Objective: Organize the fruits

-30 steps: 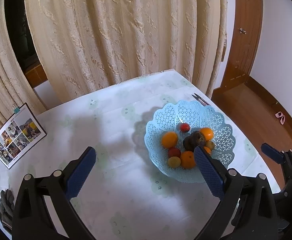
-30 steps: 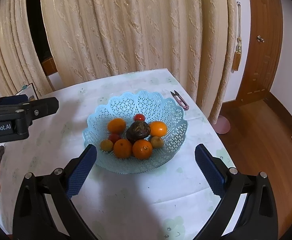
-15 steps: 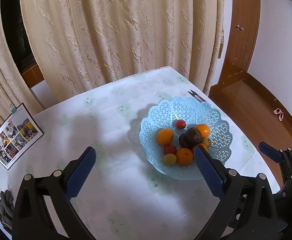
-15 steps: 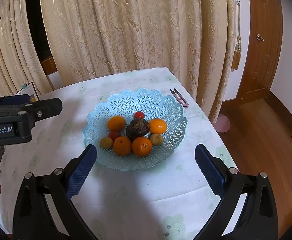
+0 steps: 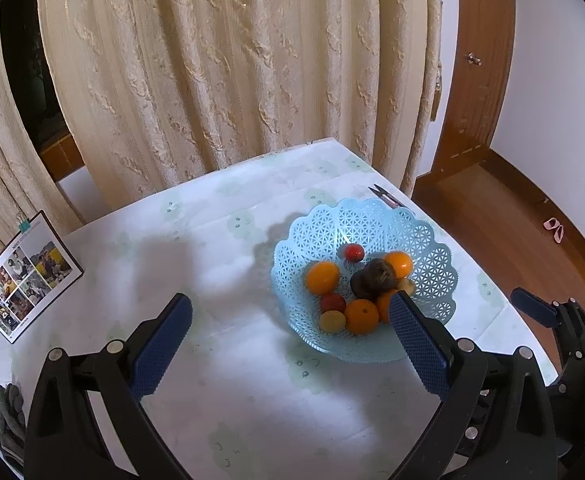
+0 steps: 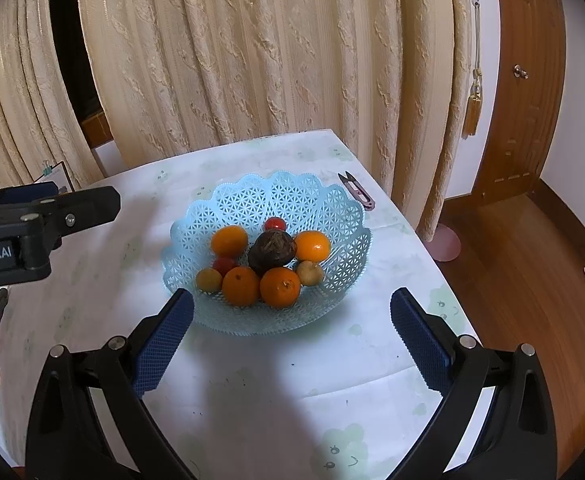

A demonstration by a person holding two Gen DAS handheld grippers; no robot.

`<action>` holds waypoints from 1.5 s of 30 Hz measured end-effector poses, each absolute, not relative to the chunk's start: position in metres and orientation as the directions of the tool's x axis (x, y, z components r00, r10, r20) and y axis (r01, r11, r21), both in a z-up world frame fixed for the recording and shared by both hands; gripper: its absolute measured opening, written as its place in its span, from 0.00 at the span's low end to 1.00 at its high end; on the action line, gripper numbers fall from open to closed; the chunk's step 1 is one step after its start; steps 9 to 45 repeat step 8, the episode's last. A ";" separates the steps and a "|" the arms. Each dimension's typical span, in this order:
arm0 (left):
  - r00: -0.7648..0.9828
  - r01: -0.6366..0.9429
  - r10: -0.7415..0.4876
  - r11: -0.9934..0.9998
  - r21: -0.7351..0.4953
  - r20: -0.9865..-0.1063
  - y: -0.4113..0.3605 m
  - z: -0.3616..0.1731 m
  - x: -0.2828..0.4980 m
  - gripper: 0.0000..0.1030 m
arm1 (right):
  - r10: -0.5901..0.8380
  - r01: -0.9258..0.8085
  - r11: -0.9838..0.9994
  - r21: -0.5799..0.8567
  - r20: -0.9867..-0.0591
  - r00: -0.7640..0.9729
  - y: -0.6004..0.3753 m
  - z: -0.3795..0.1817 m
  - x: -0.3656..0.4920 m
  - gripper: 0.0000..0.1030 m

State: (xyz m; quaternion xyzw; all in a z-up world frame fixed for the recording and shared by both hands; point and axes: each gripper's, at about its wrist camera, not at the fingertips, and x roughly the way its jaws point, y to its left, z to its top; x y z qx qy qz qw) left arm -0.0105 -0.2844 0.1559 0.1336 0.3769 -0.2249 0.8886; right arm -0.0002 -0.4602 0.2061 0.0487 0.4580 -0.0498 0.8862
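Left gripper hovers over table, jaws wide, nothing held; right gripper likewise wide and empty. Blue basket sits centre frame in right view, right of centre in left view, holding oranges, dark fruit, small red ones. Scissors just beyond rim

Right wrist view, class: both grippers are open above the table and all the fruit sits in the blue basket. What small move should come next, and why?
Probably lower the right gripper toward the near orange in the blue basket. Its jaws are open and empty, the basket lies straight ahead between them, and that orange sits at the front of the pile, unobstructed. The left gripper, also open, is off to the side.
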 end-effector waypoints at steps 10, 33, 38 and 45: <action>0.590 0.471 -0.306 0.882 0.011 -0.747 -0.271 0.153 -0.002 0.95 | -0.026 0.122 0.991 0.051 -0.829 0.559 -0.456 0.197 0.002 0.97; 0.590 0.471 -0.306 0.882 0.011 -0.747 -0.271 0.153 -0.002 0.95 | -0.026 0.122 0.991 0.051 -0.829 0.559 -0.456 0.197 0.002 0.97; 0.590 0.471 -0.306 0.882 0.011 -0.747 -0.271 0.153 -0.002 0.95 | -0.026 0.122 0.991 0.051 -0.829 0.559 -0.456 0.197 0.002 0.97; 0.590 0.471 -0.306 0.882 0.011 -0.747 -0.271 0.153 -0.002 0.95 | -0.026 0.122 0.991 0.051 -0.829 0.559 -0.456 0.197 0.002 0.97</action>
